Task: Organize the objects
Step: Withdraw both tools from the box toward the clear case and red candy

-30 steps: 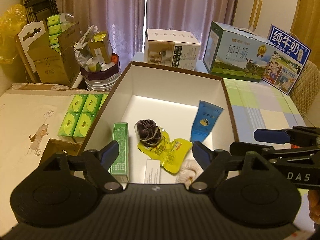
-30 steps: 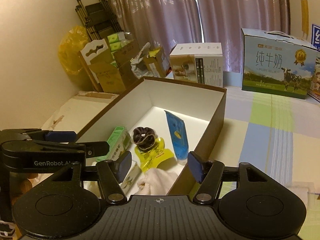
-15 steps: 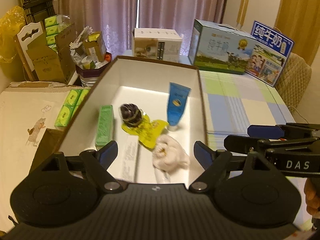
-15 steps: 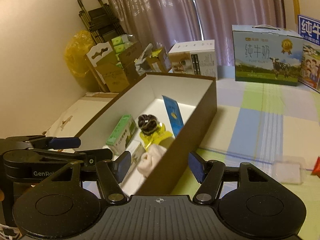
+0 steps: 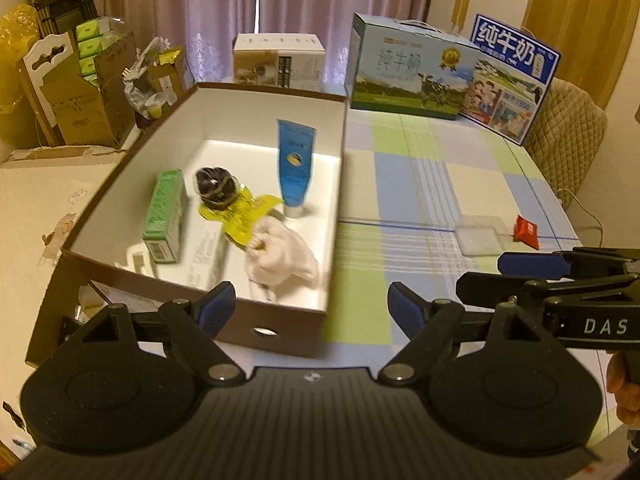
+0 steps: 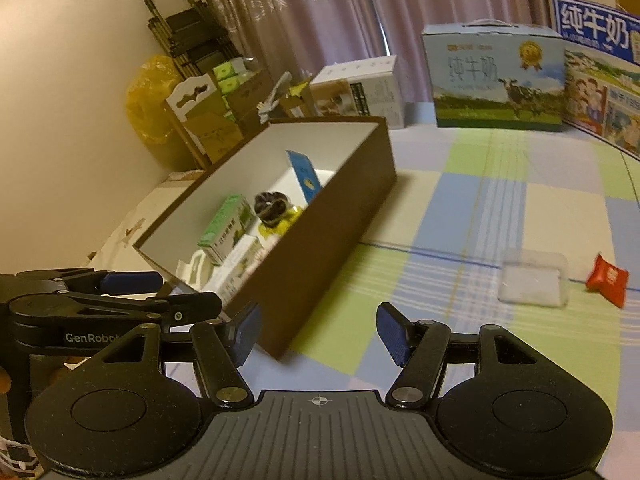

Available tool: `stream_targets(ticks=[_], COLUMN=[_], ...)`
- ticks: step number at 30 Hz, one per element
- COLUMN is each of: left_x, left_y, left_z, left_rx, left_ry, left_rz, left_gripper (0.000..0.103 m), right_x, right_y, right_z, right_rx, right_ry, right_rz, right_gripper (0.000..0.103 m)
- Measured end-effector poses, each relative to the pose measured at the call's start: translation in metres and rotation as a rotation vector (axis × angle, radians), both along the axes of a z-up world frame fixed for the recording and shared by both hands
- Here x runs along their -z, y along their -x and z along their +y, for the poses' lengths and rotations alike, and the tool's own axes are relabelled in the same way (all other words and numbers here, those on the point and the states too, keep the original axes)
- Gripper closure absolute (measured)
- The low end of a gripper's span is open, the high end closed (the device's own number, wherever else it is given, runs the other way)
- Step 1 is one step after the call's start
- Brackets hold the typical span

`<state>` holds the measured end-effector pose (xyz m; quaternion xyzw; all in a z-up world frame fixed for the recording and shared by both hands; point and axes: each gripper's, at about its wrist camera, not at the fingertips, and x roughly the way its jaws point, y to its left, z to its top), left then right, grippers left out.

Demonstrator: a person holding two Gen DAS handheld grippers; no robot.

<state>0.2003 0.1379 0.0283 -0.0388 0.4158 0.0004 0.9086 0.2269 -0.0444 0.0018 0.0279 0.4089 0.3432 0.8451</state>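
Brown box point(image 5: 276, 322) on checked tablecloth point(image 5: 420, 184), blue tube point(image 5: 295, 168) and green carton point(image 5: 166, 210) inside, clear lid point(image 6: 534, 282) and red packet point(image 6: 608, 280) right of box, left gripper point(image 5: 310, 312) and right gripper point(image 6: 318, 334) both agape, empty

Milk cartons point(image 5: 412, 66) against curtains point(image 5: 320, 12); yellow bag point(image 6: 146, 96) by wall

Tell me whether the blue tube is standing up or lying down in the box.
Lying down: the blue tube rests flat on the brown box's white floor, cap toward the camera.
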Motion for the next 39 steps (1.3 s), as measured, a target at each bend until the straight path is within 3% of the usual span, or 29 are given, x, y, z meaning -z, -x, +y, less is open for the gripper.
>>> stream_targets(ticks=[14, 25, 39], left_x=[0.017, 0.033, 0.056], left_y=[0.004, -0.015, -0.049], left_z=[-0.06, -0.115, -0.158], left_rx=[0.048, 0.15, 0.263], left_ry=[0.031, 0.045, 0.017], left_rz=[0.05, 0.086, 0.121], left_gripper=[0.022, 0.022, 0.022], right_x=[0.018, 0.028, 0.04], right_y=[0.004, -0.003, -0.02], right_z=[-0.068, -0.125, -0.167], right_rx=[0.056, 0.176, 0.308], right_ry=[0.04, 0.068, 0.071], right_rz=[0.07, 0.106, 0.14], right_gripper=[0.042, 0.042, 0.042])
